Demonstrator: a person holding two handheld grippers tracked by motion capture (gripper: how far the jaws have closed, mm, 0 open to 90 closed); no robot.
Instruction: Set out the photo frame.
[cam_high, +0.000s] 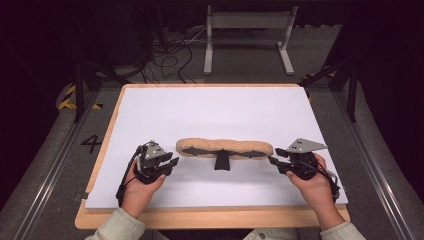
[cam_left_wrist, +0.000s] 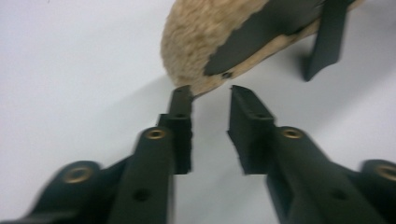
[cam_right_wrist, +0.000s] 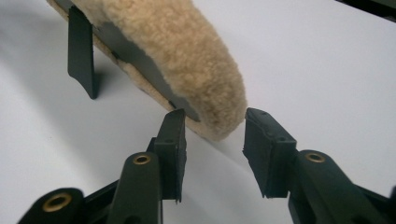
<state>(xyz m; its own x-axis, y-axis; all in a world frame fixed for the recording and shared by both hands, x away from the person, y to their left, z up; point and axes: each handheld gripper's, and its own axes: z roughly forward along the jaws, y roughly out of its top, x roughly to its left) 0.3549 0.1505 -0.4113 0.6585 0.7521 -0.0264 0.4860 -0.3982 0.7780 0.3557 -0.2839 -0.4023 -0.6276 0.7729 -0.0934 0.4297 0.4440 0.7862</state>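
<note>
Between the parted jaws of the left gripper (cam_left_wrist: 210, 95) sits 1 end of the long tan fleece-covered pad with its black backing plate (cam_high: 225, 147), unpinched; the right gripper (cam_right_wrist: 214, 120) stands open around the other end. It lies mid-sheet on the white table cover (cam_high: 210, 110), propped on 1 black stand (cam_high: 222, 161). Looks light, soft on top, stiff beneath, so I'd grip the firm edges at both ends. Count: 1 pad, 2 grippers.
</note>
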